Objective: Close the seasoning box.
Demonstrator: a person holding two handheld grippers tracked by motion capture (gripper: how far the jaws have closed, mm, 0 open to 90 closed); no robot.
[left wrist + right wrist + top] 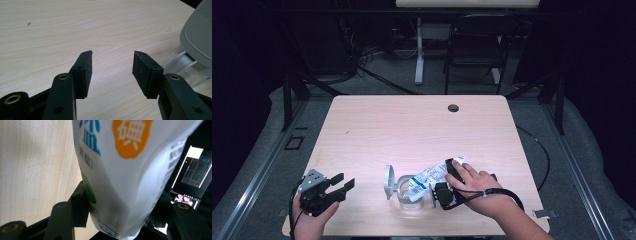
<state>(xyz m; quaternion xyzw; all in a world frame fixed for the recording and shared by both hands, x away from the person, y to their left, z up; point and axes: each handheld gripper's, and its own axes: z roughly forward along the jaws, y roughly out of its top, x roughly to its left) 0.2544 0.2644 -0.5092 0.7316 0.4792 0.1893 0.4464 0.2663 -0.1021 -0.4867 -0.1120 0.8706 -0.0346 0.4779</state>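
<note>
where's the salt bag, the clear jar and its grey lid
salt bag (428, 176), high view, printed middle of the pouch
clear jar (406, 196), high view, near side wall
grey lid (388, 181), high view, flipped-open disc at the jar's left

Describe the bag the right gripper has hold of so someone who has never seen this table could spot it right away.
Look at the near edge of the wooden table, right of its middle. The white bag slants there in the right gripper, its lower end over a clear jar with a grey lid. Only it bears blue and orange print.
</note>
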